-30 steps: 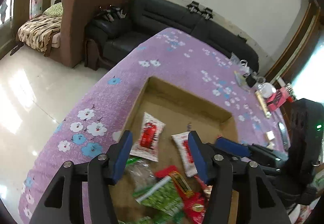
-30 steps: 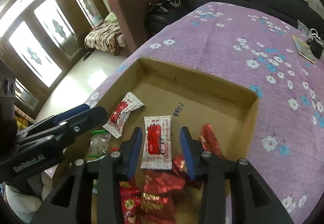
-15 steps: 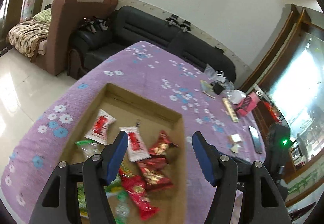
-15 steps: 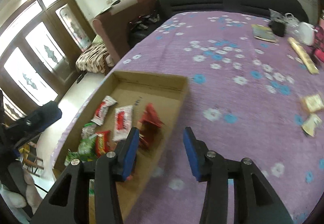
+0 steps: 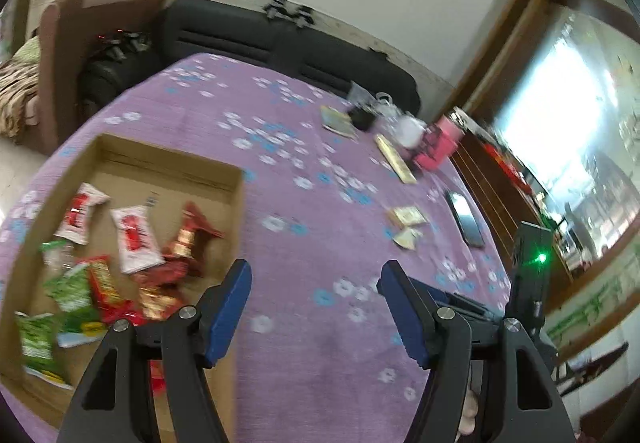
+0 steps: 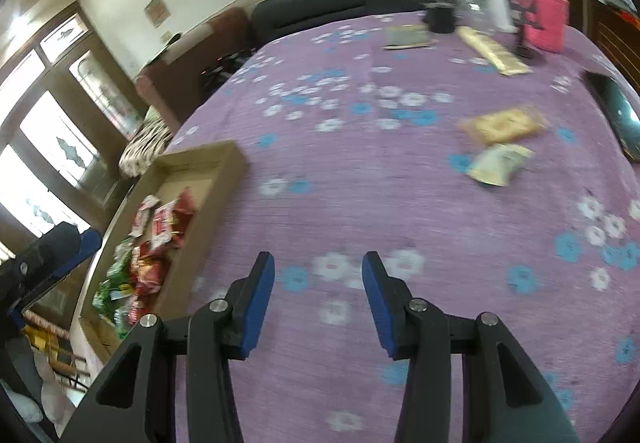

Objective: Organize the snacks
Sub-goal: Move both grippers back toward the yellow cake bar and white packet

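Note:
A cardboard box sits on the purple flowered cloth at the left and holds several snack packets in red, white and green. The box also shows at the left of the right wrist view. Two loose snack packets lie on the cloth: a yellow one and a pale one. My left gripper is open and empty above the cloth, right of the box. My right gripper is open and empty over bare cloth, short of the loose packets.
At the far end of the table stand a pink box, a white jar, a dark cup, a booklet and a long yellow pack. A phone lies at the right edge. A black sofa stands behind.
Both grippers have swung right, away from over the box and out over the open cloth. The loose packets and far-end items have come into view. Both stayed open.

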`<state>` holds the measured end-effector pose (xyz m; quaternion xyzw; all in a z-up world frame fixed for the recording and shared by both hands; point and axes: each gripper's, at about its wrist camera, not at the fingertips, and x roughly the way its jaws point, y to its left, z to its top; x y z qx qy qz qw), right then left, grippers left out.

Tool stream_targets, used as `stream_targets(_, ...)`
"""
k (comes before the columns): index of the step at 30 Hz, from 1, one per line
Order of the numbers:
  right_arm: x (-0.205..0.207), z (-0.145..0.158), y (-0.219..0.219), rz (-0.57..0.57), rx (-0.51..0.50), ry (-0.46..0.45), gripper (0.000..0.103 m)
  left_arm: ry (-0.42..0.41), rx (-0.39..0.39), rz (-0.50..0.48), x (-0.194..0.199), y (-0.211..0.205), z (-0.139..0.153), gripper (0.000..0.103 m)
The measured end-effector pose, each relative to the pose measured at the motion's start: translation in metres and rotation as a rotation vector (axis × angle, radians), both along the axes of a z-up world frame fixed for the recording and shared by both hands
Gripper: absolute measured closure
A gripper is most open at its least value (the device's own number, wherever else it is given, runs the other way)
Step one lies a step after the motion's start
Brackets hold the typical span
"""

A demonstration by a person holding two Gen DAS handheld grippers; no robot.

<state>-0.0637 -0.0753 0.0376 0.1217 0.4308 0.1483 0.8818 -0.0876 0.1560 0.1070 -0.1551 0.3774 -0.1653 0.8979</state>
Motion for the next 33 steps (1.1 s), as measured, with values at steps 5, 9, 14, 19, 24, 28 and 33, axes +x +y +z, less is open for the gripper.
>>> stream_targets(5,-0.011,-0.008,-0.062,-0.113,0.009,-0.002,0.058,0.032,0.025,-0.085,0.001,-0.041,-0.011,0.031)
stream_targets(9,-0.013,-0.014,-0.108,-0.218,0.021,0.010,0.058,0.078,0.038,-0.141,0.007,-0.071,-0.029,0.031)
stream_targets(14,-0.008,-0.021,-0.146,-0.299,0.042,0.021,0.058,0.127,0.064,-0.183,0.016,-0.100,-0.053,0.031)
stream_targets(19,0.015,-0.020,-0.151,-0.293,0.060,0.027,0.058,0.144,0.112,-0.204,0.019,-0.117,-0.069,0.031)
stream_targets(24,0.050,-0.021,-0.142,-0.278,0.072,0.032,0.058,0.148,0.155,-0.209,0.022,-0.123,-0.079,0.031)
stream_targets(28,0.091,-0.025,-0.126,-0.265,0.042,0.063,0.058,0.163,0.151,-0.211,0.025,-0.124,-0.085,0.031)
stream_targets(33,0.117,-0.031,-0.098,-0.211,0.002,0.086,0.074,0.163,0.134,-0.211,0.026,-0.121,-0.088,0.030)
